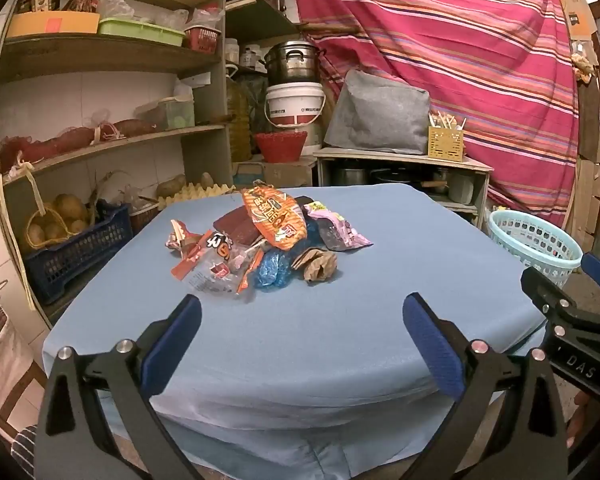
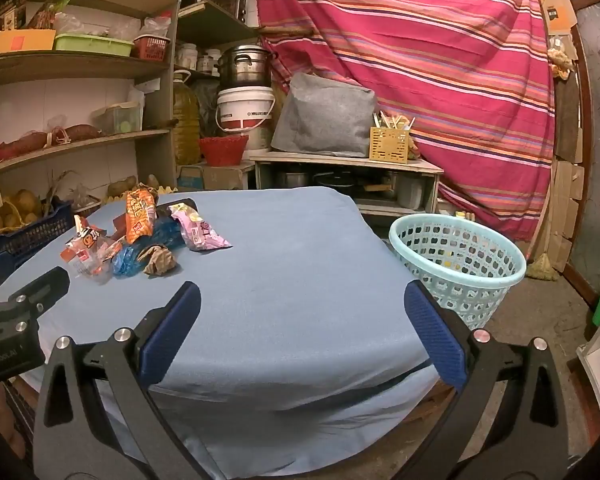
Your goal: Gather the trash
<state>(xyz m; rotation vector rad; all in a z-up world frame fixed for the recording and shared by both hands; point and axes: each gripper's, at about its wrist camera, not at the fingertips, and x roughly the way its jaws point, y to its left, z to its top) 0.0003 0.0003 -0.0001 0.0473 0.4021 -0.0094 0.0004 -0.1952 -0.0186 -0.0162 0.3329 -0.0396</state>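
Observation:
A heap of trash lies on the blue-covered table [image 1: 340, 320]: an orange snack wrapper [image 1: 274, 216], a pink wrapper [image 1: 340, 232], a crumpled blue bag [image 1: 272, 270], a brown paper ball [image 1: 318, 266] and a clear red-printed wrapper [image 1: 208, 264]. My left gripper [image 1: 302, 312] hovers open over the table's near part, short of the heap. Over the near right part, my right gripper [image 2: 302, 300] is open too and holds nothing. In the right wrist view the heap [image 2: 140, 240] lies far left. A light blue mesh basket [image 2: 458, 264] stands on the floor right of the table.
Wooden shelves [image 1: 112, 136] with crates, potatoes and boxes stand to the left. Behind the table sit a low cabinet [image 1: 400, 168], a white bucket [image 1: 296, 104] and a striped pink cloth [image 1: 460, 60]. The other gripper [image 1: 572, 320] shows at the right edge of the left wrist view.

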